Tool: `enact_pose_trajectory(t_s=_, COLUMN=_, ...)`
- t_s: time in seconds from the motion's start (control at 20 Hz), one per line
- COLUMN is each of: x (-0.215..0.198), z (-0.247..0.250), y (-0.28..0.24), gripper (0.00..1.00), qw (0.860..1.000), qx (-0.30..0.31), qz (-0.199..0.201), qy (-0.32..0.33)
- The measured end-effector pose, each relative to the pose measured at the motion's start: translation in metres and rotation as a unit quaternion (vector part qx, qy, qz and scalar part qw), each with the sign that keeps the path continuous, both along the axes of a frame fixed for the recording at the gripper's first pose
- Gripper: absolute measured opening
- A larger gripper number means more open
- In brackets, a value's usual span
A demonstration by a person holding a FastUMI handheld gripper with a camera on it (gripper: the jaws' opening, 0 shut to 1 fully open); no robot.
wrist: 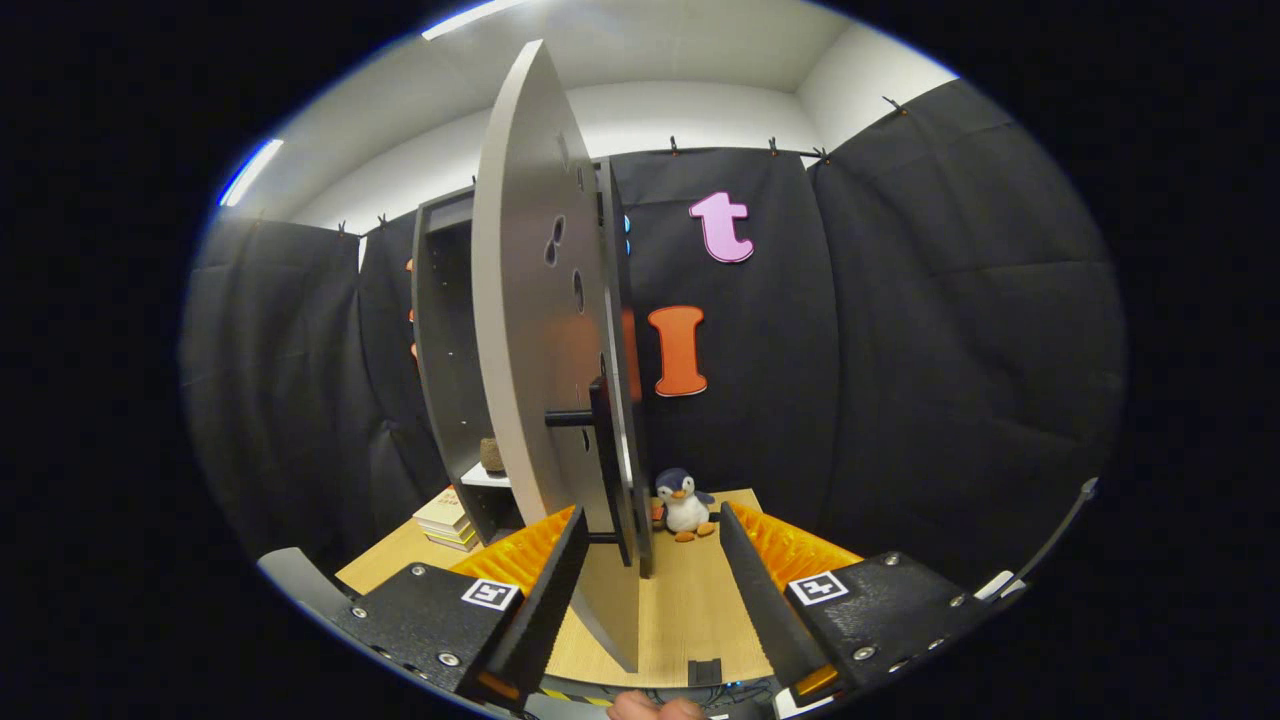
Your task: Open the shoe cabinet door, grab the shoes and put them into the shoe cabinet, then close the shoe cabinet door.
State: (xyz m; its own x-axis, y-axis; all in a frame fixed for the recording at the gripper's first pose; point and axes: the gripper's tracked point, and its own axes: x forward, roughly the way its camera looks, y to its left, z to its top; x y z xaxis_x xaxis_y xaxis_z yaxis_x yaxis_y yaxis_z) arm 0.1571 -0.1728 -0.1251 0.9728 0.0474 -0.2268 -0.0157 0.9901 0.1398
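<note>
One step looks done: the cabinet door (pixel 540 330) stands swung open, its edge between the spread, empty fingers of the tool (pixel 645 560), with shoes and closing left.

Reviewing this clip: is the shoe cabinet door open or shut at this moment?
Open. The door stands swung out edge-on toward the camera, baring the cabinet interior beside it. The gripper is open, its fingers either side of the door's lower edge.

Pale grey cabinet door (pixel 535 330) with a black handle (pixel 598 420), dark grey shoe cabinet (pixel 445 340), light wood-grain counter (pixel 690 600), navy-and-white penguin toy (pixel 685 503) with orange feet, possibly brown object (pixel 491 454) on a white shelf (pixel 487 478), cream-and-yellow stacked books (pixel 447 520).
</note>
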Motion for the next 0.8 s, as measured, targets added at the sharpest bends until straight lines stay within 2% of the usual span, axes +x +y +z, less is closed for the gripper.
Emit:
enact_pose_trajectory(t_s=0.2, x=0.021, z=-0.004, y=-0.003, gripper=0.82, qw=0.999, qx=-0.021, qz=-0.034, qy=0.007)
enact_pose_trajectory(t_s=0.55, x=0.017, z=0.004, y=0.021, gripper=0.81, qw=0.995, qx=-0.051, qz=-0.089, qy=0.021)
enact_pose_trajectory(t_s=0.8, x=0.017, z=0.012, y=0.061, gripper=0.81, qw=0.991, qx=-0.089, qz=-0.097, qy=0.034)
